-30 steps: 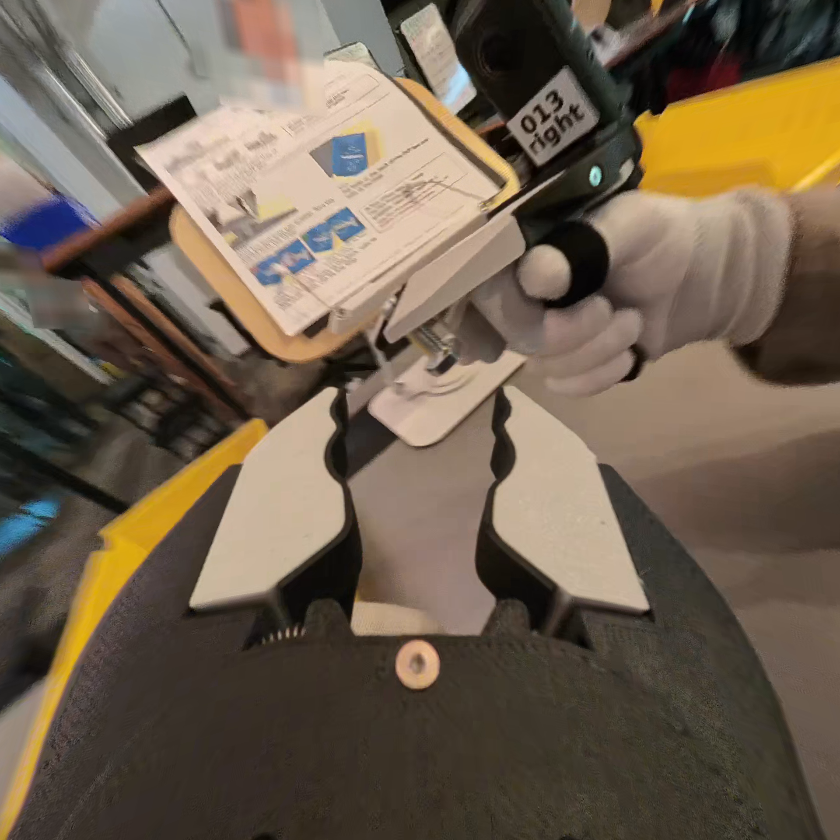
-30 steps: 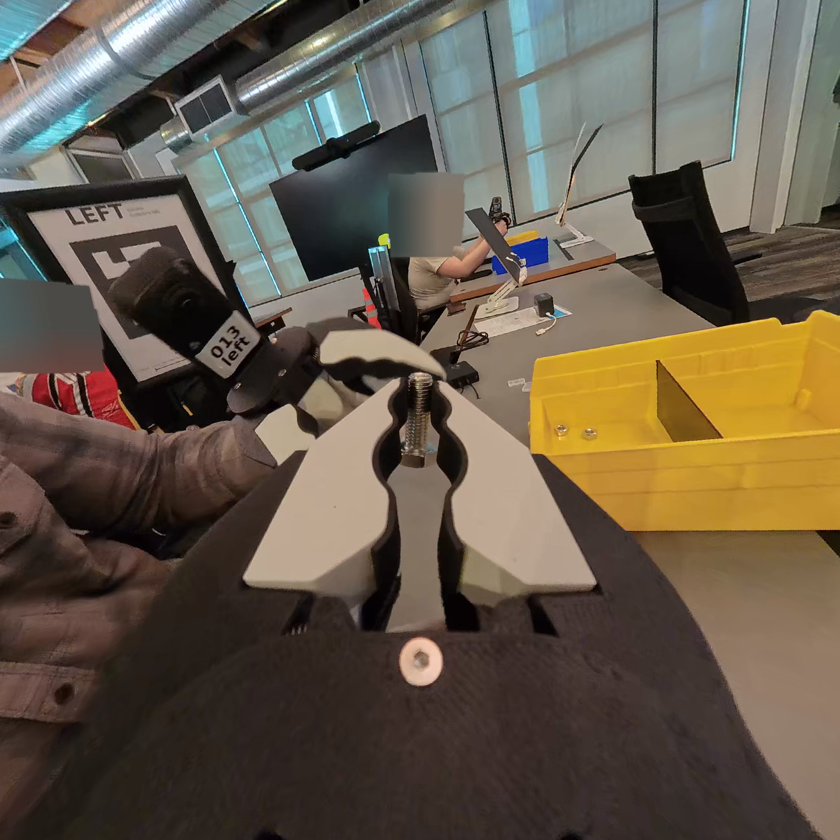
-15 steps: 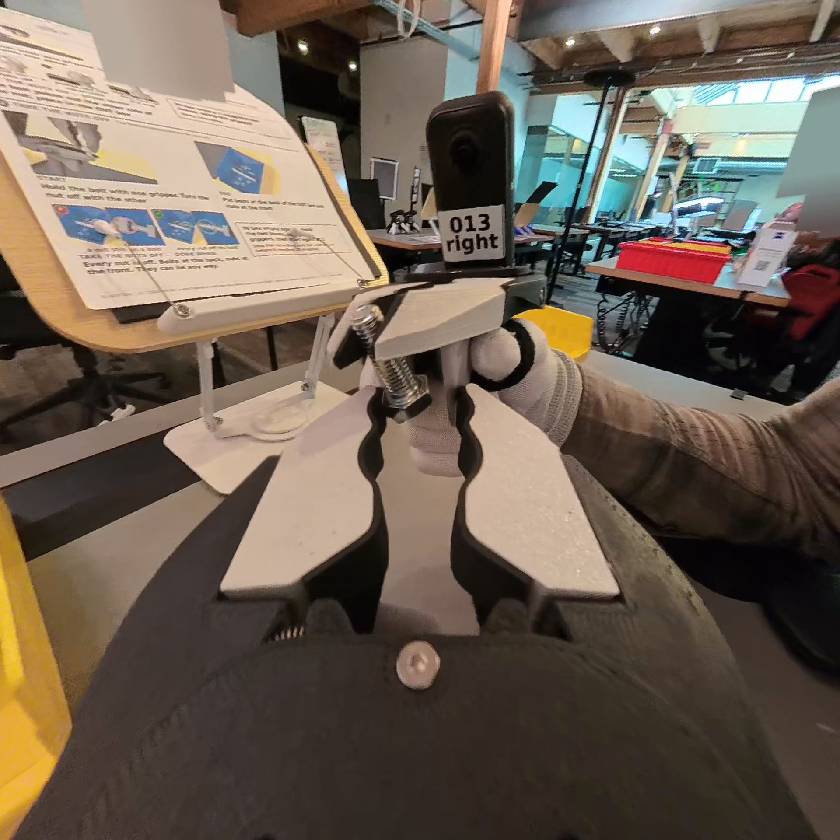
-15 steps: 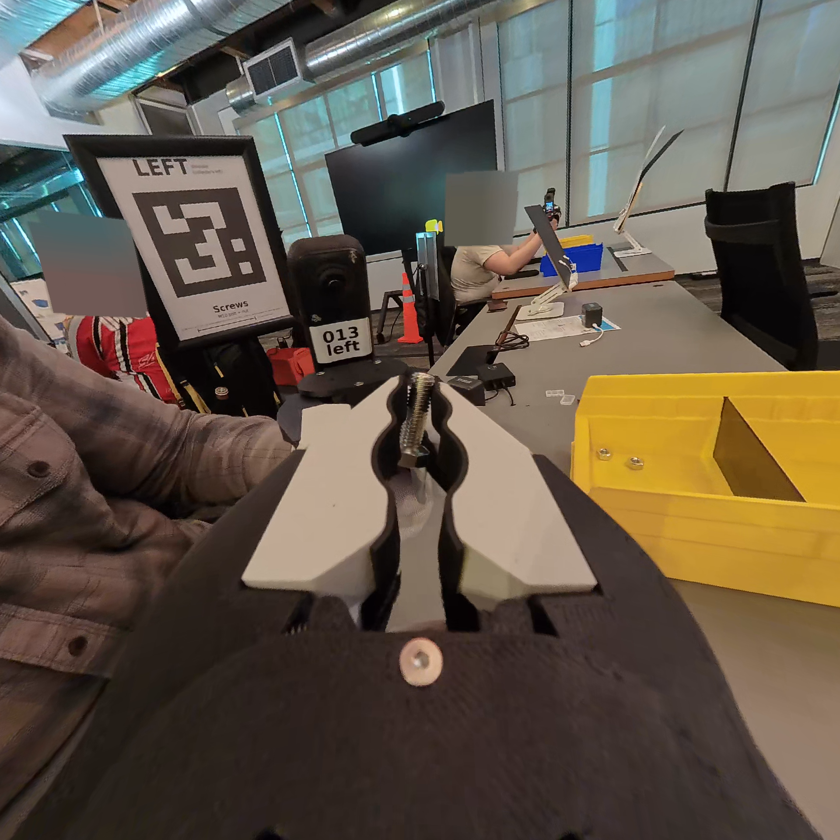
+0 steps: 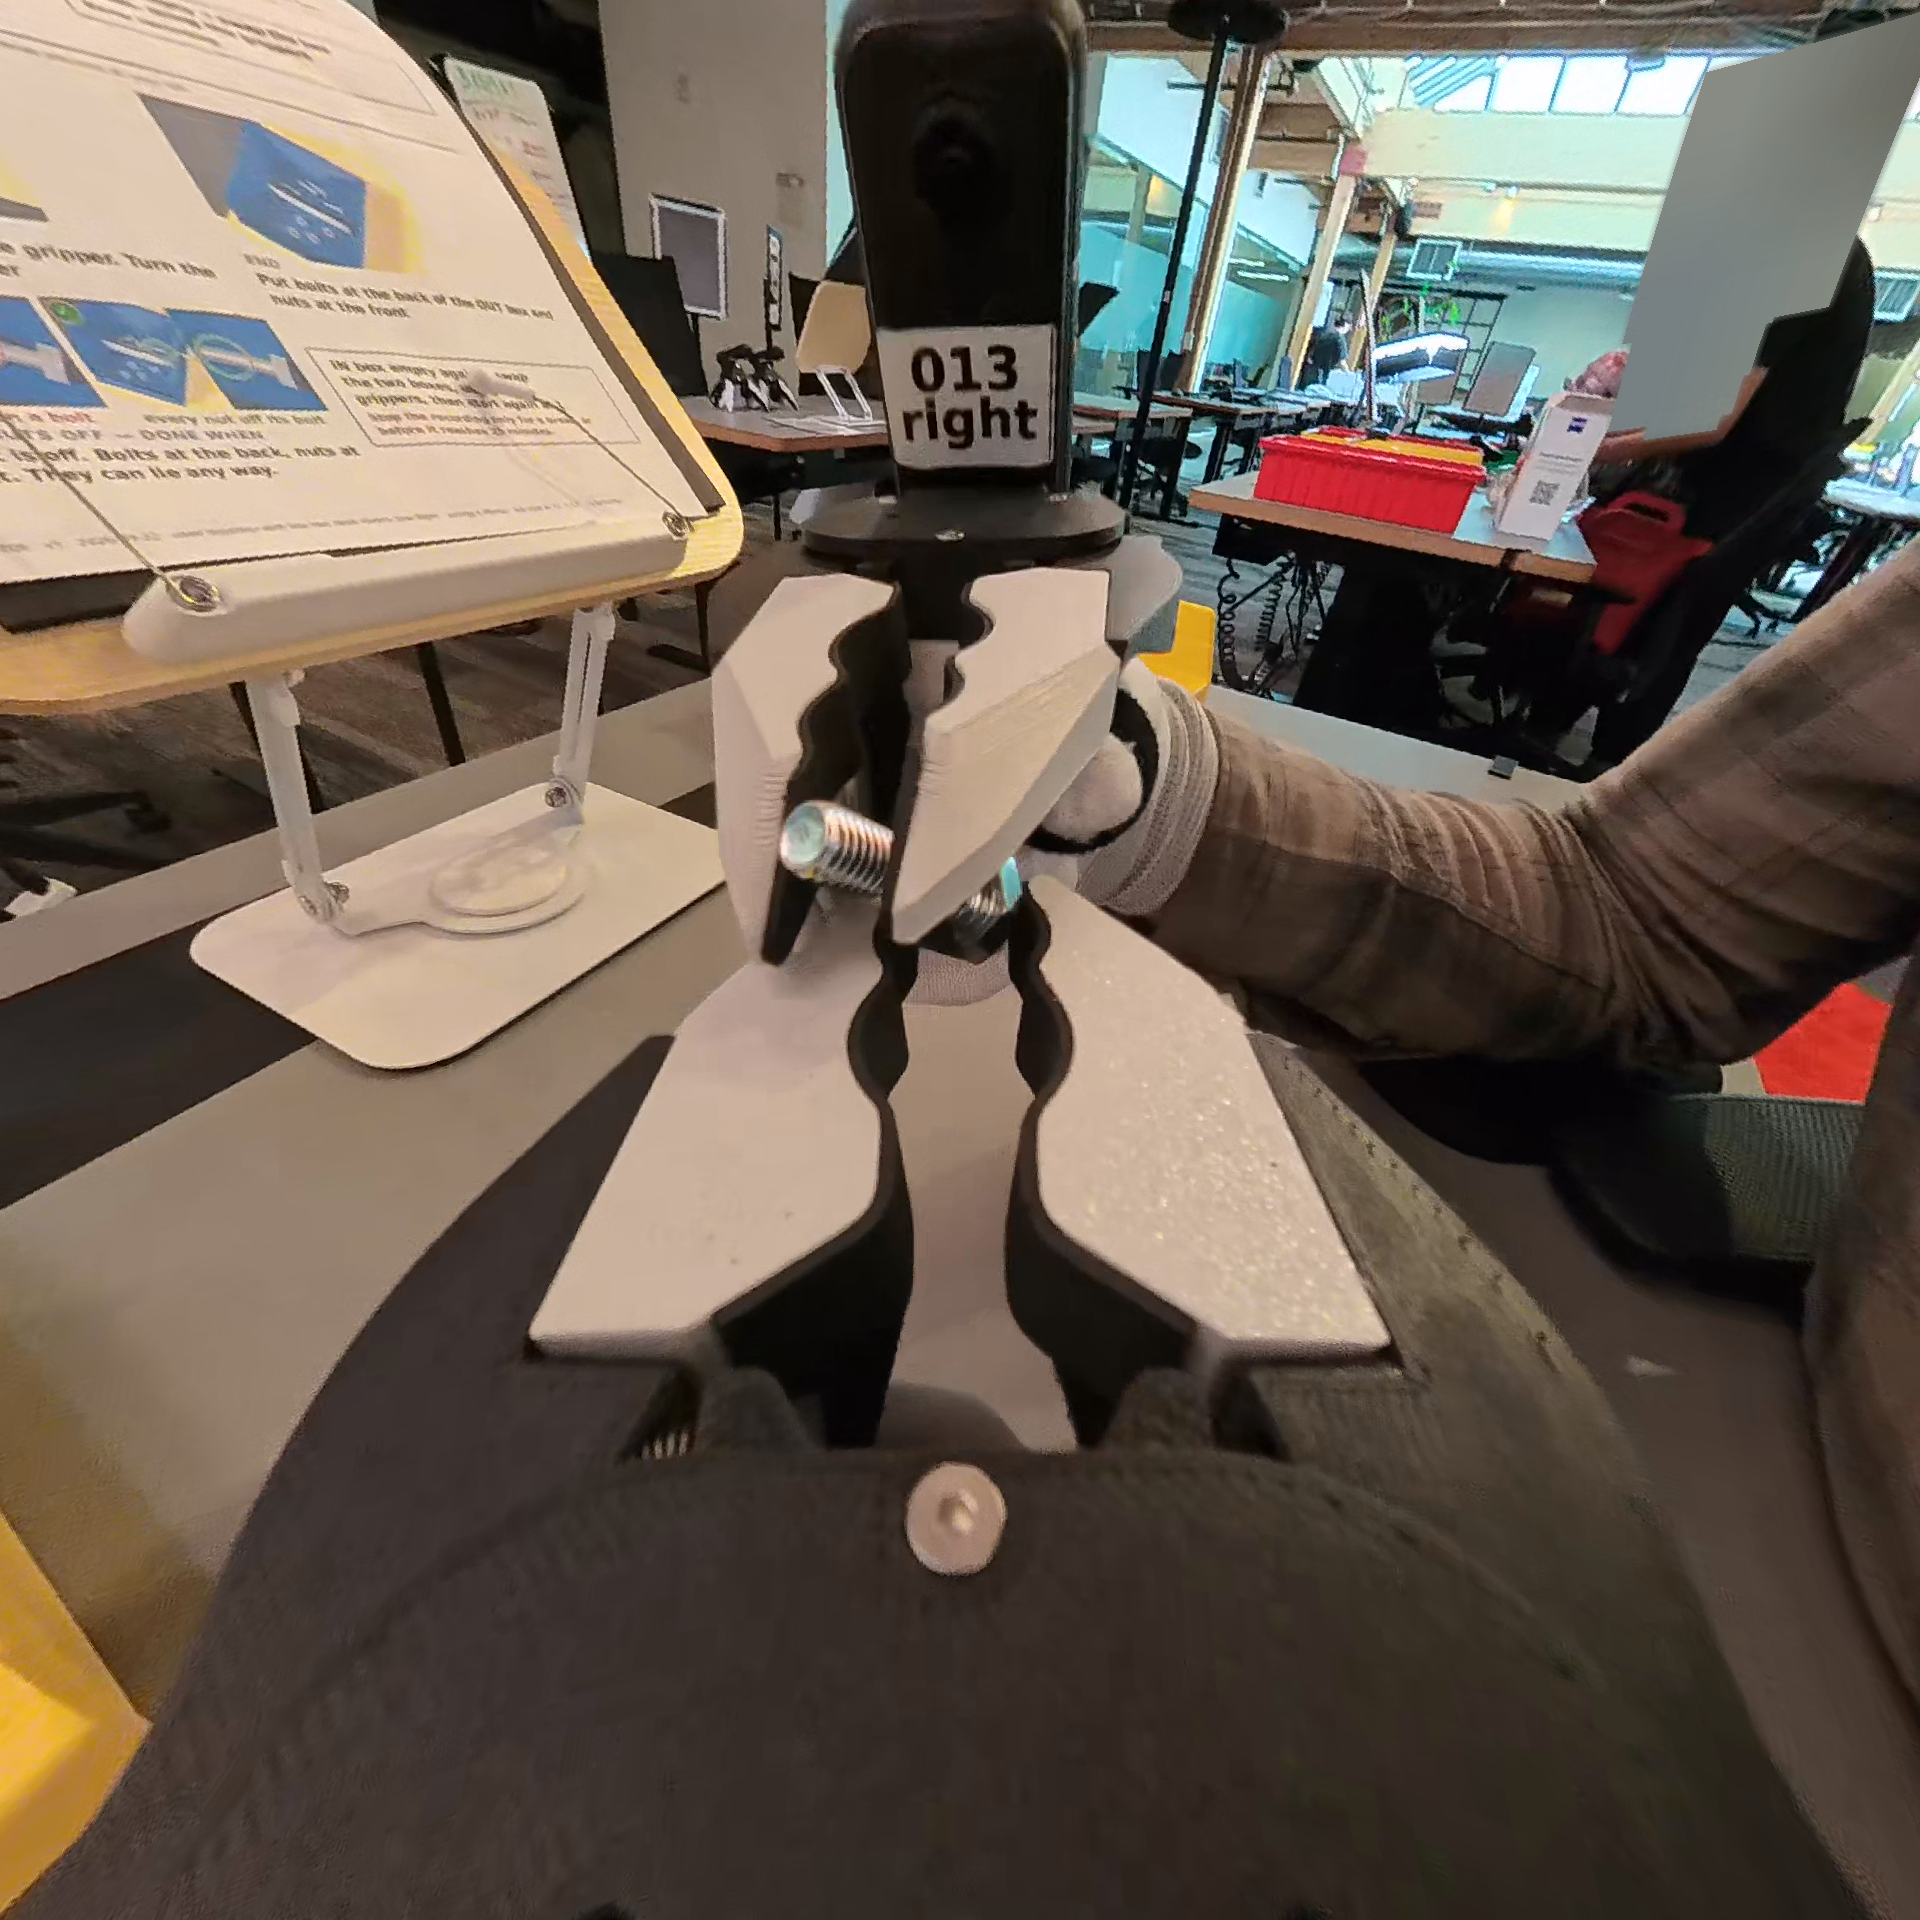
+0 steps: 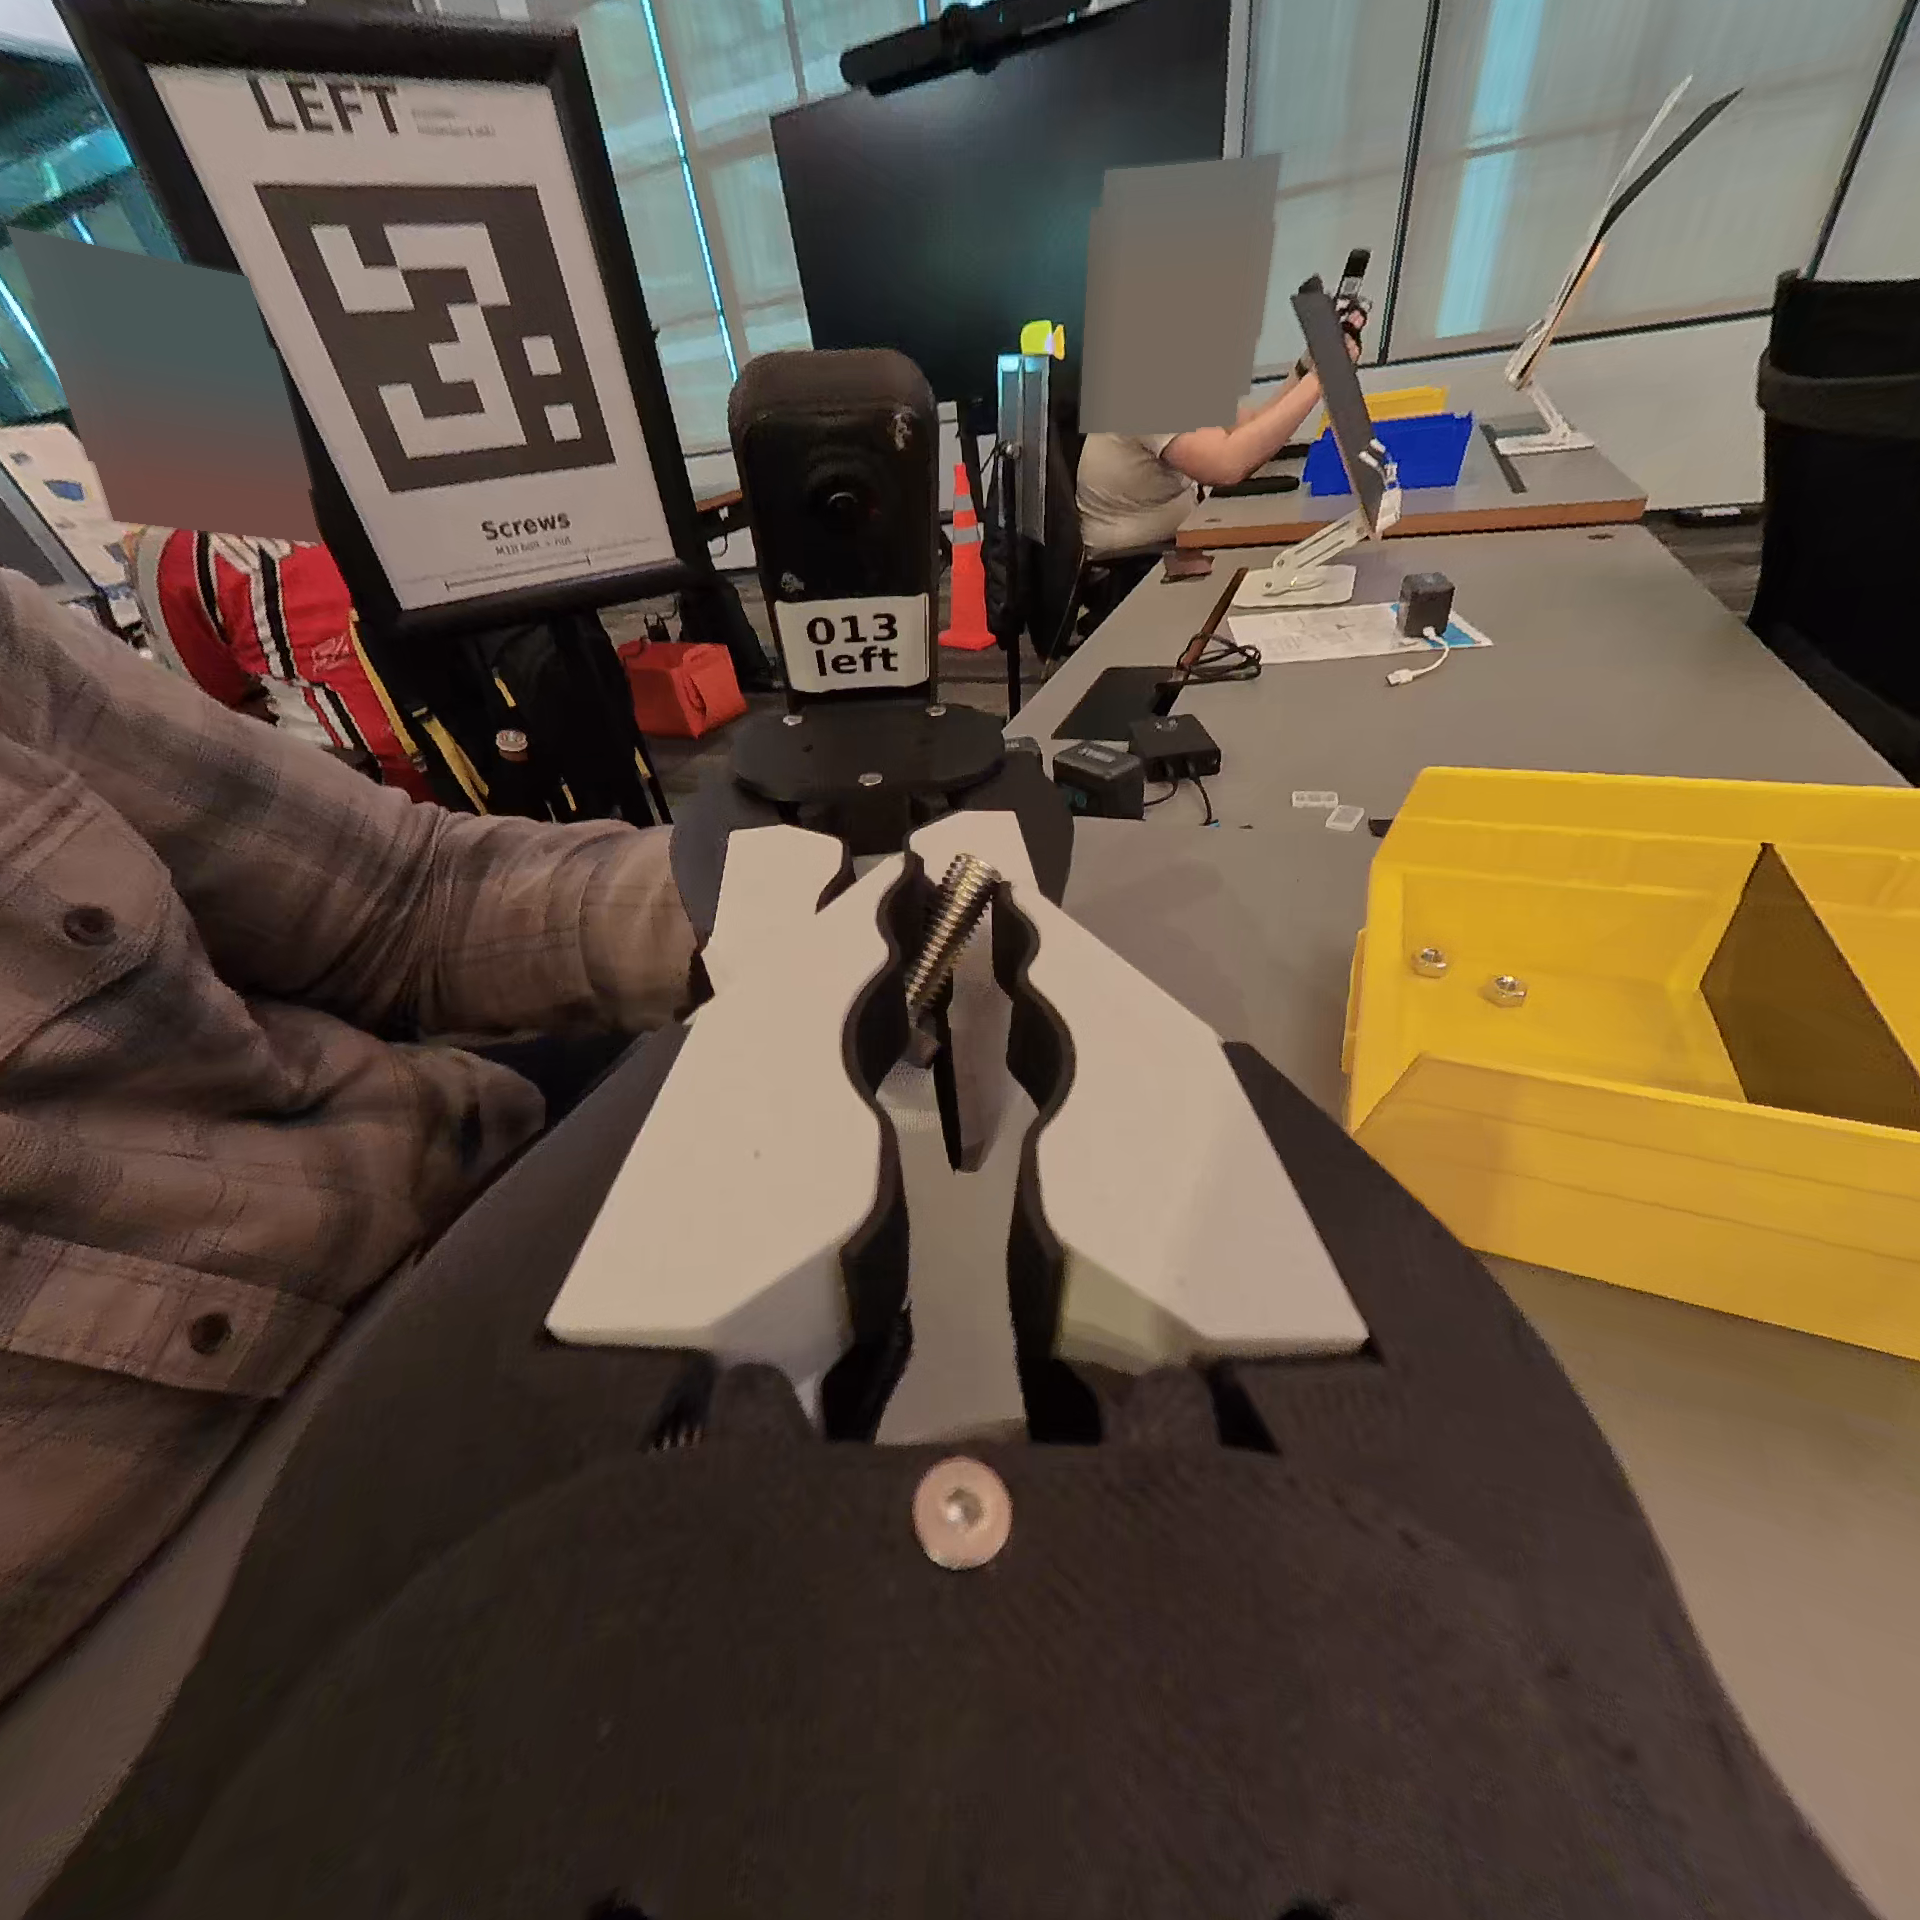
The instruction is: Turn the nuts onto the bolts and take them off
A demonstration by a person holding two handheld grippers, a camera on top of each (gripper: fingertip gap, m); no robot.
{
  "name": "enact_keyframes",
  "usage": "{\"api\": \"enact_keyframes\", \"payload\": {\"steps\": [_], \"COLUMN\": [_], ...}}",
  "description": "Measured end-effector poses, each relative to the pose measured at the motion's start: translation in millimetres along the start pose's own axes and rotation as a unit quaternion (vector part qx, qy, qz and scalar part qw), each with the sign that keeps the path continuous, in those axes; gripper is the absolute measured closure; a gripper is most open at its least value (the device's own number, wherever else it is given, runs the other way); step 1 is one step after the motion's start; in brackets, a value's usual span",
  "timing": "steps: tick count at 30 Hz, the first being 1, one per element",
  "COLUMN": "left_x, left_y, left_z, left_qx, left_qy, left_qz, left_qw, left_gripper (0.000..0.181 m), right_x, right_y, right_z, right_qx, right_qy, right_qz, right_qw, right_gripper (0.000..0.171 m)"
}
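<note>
My right gripper [image 6: 945, 894] is shut on the threaded shank of a steel bolt [image 6: 945, 956], which sits tilted between its pads. In the left wrist view the right gripper [image 5: 842, 914] faces me, with the bolt [image 5: 842, 847] lying across its jaws, threaded tip to the left. My left gripper [image 5: 956, 925] has its fingertips closed around the bolt's hex end [image 5: 992, 920]. Part of that contact is hidden behind a right finger. The left gripper's white fingers [image 6: 774, 883] show just beyond the bolt in the right wrist view. Both grippers are held above the grey table [image 6: 1299, 935].
A yellow bin [image 6: 1558, 1195] with a dark divider stands on the table to the right, with two loose nuts [image 6: 1429, 961] in its near compartment. A white stand [image 5: 468, 935] holding an instruction sheet is at the left. Another yellow bin edge [image 5: 42, 1714] is at the lower left. About 5 centimetres separates my left fingertips from my right.
My left gripper swung round to face the right one, came close and narrowed its jaws around the bolt's hex end. The bolt has tipped from upright to slanted in the right gripper's jaws.
</note>
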State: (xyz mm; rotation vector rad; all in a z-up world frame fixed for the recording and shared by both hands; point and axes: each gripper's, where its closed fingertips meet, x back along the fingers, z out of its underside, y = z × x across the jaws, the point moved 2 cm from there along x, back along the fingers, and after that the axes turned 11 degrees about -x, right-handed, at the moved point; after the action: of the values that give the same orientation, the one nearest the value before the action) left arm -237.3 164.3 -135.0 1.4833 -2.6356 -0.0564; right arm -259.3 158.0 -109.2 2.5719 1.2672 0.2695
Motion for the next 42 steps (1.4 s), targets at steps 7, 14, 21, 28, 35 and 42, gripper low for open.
{"api": "enact_keyframes", "payload": {"steps": [7,14,21,28,35,42], "left_x": [4.6,7.6,7.3,2.7,-1.0,0.0], "left_y": [-4.6,11.4,18.3,23.8,30.2,35.9], "left_z": [11.0,12.0,17.2,20.6,28.2,29.7], "left_qx": [0.004,-0.002,0.007,0.038,0.048,0.043], "left_qy": [-0.011,-0.034,-0.029,-0.095,-0.125,-0.121], "left_qz": [0.029,-0.016,-0.029,-0.024,-0.047,-0.071], "left_qw": [0.999,0.999,0.999,0.994,0.990,0.989], "left_gripper": [0.164,0.156,0.156,0.158,0.155,0.146], "right_x": [-1.8,-0.8,-1.2,-2.6,4.2,10.7], "right_y": [1.2,-7.8,-15.8,-17.0,-32.8,-42.9], "right_z": [8.6,11.7,8.7,3.0,10.2,5.5], "right_qx": [0.020,0.026,0.008,0.004,-0.025,-0.087], "right_qy": [0.032,0.038,0.008,-0.021,-0.017,-0.069], "right_qz": [0.006,0.029,0.036,0.042,0.059,0.038], "right_qw": [0.999,0.999,0.999,0.999,0.998,0.993], "right_gripper": [0.160,0.164,0.164,0.164,0.164,0.164]}}
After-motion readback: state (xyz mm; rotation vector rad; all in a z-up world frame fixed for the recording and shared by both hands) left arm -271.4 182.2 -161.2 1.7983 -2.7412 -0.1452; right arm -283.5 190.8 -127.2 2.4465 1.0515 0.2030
